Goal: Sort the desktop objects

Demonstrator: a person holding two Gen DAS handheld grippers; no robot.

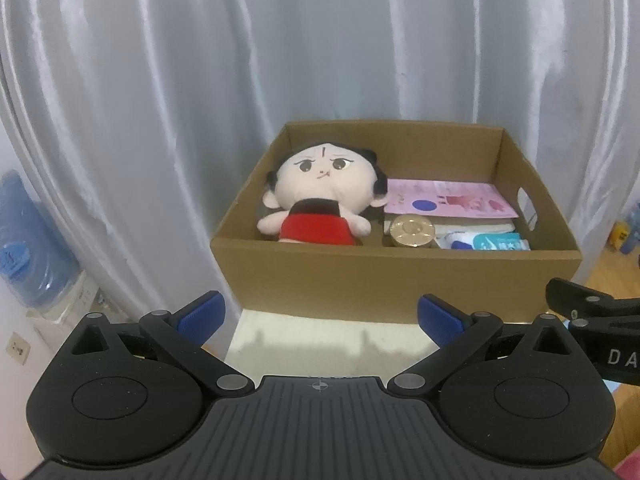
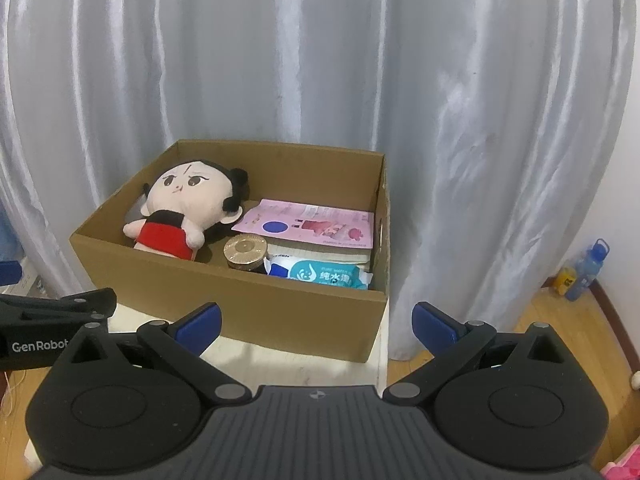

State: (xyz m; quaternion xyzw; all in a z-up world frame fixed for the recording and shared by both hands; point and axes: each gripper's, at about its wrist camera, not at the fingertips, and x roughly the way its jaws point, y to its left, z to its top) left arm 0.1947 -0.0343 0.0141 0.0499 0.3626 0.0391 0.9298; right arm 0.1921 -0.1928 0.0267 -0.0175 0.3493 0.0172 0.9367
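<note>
A brown cardboard box stands on a white table, against a grey curtain. Inside it on the left lies a plush doll in a red dress. On the right lie a pink packet, a round gold tin and a blue wet-wipes pack. My left gripper is open and empty, in front of the box. My right gripper is open and empty too, just short of the box's near wall.
A white table top lies under both grippers. A water dispenser with a blue bottle stands at the left. Bottles stand on the wooden floor at the right. The other gripper's body shows at each view's edge.
</note>
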